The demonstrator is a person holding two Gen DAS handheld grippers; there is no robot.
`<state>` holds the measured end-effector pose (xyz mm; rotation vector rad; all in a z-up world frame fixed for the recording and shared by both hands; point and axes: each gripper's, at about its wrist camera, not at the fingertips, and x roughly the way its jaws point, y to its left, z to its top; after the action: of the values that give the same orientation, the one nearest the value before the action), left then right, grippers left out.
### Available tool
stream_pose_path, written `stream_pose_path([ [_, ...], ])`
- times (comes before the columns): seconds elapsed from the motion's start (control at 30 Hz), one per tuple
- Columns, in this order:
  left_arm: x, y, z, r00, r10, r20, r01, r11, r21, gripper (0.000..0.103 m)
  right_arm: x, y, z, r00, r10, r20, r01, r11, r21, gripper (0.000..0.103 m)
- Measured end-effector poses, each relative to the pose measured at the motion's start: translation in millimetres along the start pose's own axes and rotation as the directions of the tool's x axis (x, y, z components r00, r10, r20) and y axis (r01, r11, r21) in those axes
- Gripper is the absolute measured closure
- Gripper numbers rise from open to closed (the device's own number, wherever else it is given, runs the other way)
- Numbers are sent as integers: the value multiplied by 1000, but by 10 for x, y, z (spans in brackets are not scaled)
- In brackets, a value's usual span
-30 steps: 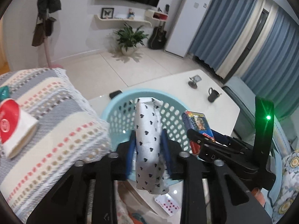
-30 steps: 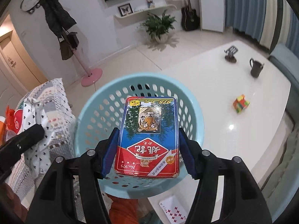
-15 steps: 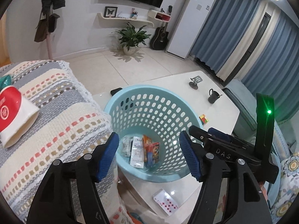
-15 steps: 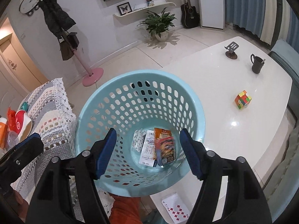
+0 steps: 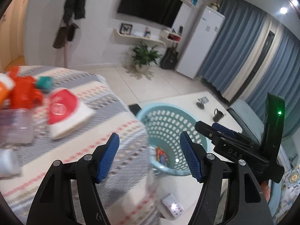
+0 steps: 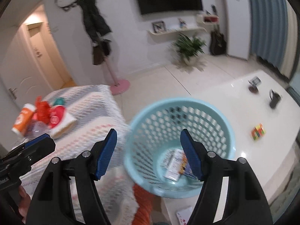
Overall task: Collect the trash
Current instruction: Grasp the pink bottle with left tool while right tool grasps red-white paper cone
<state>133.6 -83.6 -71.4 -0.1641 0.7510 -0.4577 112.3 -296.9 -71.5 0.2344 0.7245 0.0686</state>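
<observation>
A light blue basket (image 5: 168, 123) (image 6: 180, 131) stands on the white table, with several packets (image 6: 176, 163) lying on its bottom. My left gripper (image 5: 149, 137) is open and empty, over the edge of the striped cover just left of the basket. My right gripper (image 6: 149, 134) is open and empty too, above the basket's left rim. On the striped cover to the left lie a red and white paper cup (image 5: 65, 110) (image 6: 60, 120), a red plastic bag (image 5: 24, 93), an orange cup (image 6: 23, 119) and a clear bottle (image 5: 16, 125).
The striped cover (image 5: 112, 112) abuts the basket's left side. On the white table (image 6: 234, 101) sit a black mug (image 6: 274, 98), a colour cube (image 6: 258, 131) and a small stand (image 6: 253, 85). A playing card (image 5: 172, 206) lies below the basket. A coat stand (image 6: 120, 86) is behind.
Both grippers opened over the basket; the dotted white wrapper and the tiger card box dropped into it. Both have since lifted and swung left, towards the trash on the striped cover.
</observation>
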Motion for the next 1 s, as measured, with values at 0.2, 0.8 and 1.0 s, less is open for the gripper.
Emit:
stream_pose_path([
  [0.2,-798,546,-213,985,127,116,-121,991,-63,35,-70,749,-118,991,112,72,-106,991,-82,41],
  [0.8,-2124,2450,-687,875,475,93,-411,830,-377,24,411,2181,-618,979,196,-61,-206,937,-282,75],
  [1.0,-1857,2683,-659,929,364,57,-309,854,-418,24,476,2168,-597,980,184,-70,-196,939,-284,75],
])
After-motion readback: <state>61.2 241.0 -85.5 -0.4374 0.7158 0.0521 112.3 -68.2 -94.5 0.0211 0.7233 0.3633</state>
